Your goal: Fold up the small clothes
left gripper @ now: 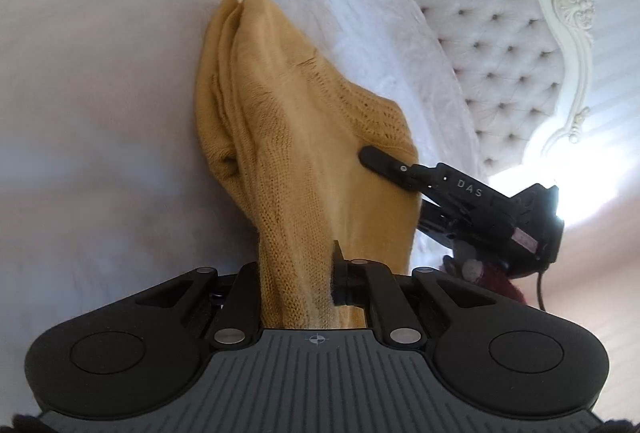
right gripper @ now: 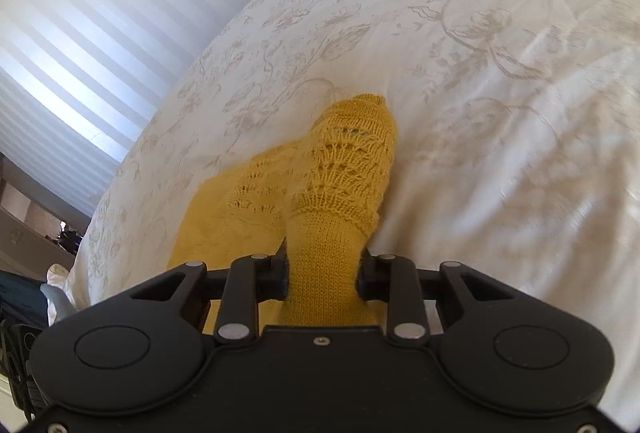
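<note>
Both grippers are clamped on the yellow knit sweater (left gripper: 288,137), left gripper (left gripper: 298,285) and right gripper (right gripper: 324,273) each pinching a bunched bit that trails ahead onto the bed (right gripper: 500,73); it looks soft, light and floppy, so I'd grab edges or corners.

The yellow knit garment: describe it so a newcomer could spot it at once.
Start at the white floral bedspread below the tufted headboard. On it lies the mustard yellow knit garment, bunched between the left tongs and right tongs. It is the only coloured thing there, with a lacy openwork band.
</note>
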`<state>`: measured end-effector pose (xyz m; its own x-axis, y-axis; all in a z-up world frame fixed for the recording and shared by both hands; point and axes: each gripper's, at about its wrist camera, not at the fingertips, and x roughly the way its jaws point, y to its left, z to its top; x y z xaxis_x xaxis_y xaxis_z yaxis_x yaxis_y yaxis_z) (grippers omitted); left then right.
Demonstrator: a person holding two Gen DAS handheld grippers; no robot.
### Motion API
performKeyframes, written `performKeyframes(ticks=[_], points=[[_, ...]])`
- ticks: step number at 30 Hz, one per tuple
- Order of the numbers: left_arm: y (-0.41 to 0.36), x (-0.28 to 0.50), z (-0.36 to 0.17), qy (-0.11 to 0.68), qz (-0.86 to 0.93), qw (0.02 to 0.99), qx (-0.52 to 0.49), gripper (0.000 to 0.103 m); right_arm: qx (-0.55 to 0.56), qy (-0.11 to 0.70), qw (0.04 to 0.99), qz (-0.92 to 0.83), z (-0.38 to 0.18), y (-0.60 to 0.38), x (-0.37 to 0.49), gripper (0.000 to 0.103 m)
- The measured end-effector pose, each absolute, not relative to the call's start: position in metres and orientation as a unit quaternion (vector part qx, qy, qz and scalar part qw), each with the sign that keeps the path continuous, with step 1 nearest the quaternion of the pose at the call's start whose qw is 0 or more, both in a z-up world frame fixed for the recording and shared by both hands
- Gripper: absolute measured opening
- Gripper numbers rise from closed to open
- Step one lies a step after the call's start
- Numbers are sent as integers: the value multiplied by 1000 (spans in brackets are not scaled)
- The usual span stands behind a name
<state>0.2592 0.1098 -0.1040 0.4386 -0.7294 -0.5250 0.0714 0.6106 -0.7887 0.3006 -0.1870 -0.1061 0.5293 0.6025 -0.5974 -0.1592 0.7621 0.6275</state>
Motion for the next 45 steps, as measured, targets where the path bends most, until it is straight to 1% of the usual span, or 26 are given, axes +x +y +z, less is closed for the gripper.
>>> performKeyframes(ticks=[7, 9, 11, 12, 14, 15, 17, 20, 25, 27, 28, 29, 31, 33, 34, 35, 37, 38, 43, 45], points=[[90, 202, -93, 488, -297, 747, -339, 11, 242, 483, 813, 217, -99, -208, 238, 38], [87, 184, -100, 498, -293, 747, -330, 12, 240, 490, 811, 212, -103, -213, 223, 42], [83, 170, -110, 511, -263, 761, -301, 14, 228, 489, 820, 192, -110, -219, 211, 51], [82, 165, -115, 514, -252, 770, -281, 19, 224, 490, 823, 180, -113, -223, 206, 53], [81, 150, -124, 503, -247, 789, -252, 21, 243, 490, 820, 168, -117, -231, 192, 57], [83, 145, -126, 494, -245, 794, -257, 23, 255, 489, 817, 166, -118, -233, 184, 58], [88, 137, -131, 484, -237, 793, -285, 24, 253, 491, 817, 165, -117, -234, 171, 63], [90, 130, -134, 475, -234, 796, -292, 24, 212, 499, 825, 159, -114, -228, 150, 64], [84, 121, -118, 469, -242, 818, -229, 26, 37, 541, 826, 154, -111, -196, 134, 64], [84, 112, -105, 462, -245, 833, -183, 32, -34, 547, 823, 148, -106, -185, 132, 69], [84, 108, -95, 456, -245, 842, -156, 33, -58, 546, 823, 148, -104, -182, 130, 71], [83, 105, -86, 446, -244, 851, -133, 34, -65, 541, 825, 149, -101, -183, 128, 71], [85, 99, -67, 408, -244, 873, -107, 39, -67, 512, 845, 140, -89, -188, 123, 72], [91, 93, -50, 361, -238, 897, -95, 50, -58, 468, 872, 134, -74, -190, 120, 72], [89, 95, -42, 340, -234, 906, -91, 52, -48, 446, 883, 135, -68, -190, 120, 74], [88, 98, -37, 326, -231, 913, -88, 55, -38, 426, 893, 137, -62, -189, 120, 74], [80, 114, -30, 313, -222, 920, -79, 56, -30, 399, 906, 142, -56, -184, 126, 72], [75, 125, -28, 312, -215, 922, -79, 56, -32, 387, 910, 146, -55, -181, 129, 66], [61, 171, -35, 318, -160, 927, -115, 56, -39, 356, 920, 158, -58, -163, 149, 50], [63, 188, -36, 318, -145, 929, -120, 56, -36, 353, 921, 162, -62, -159, 160, 50]])
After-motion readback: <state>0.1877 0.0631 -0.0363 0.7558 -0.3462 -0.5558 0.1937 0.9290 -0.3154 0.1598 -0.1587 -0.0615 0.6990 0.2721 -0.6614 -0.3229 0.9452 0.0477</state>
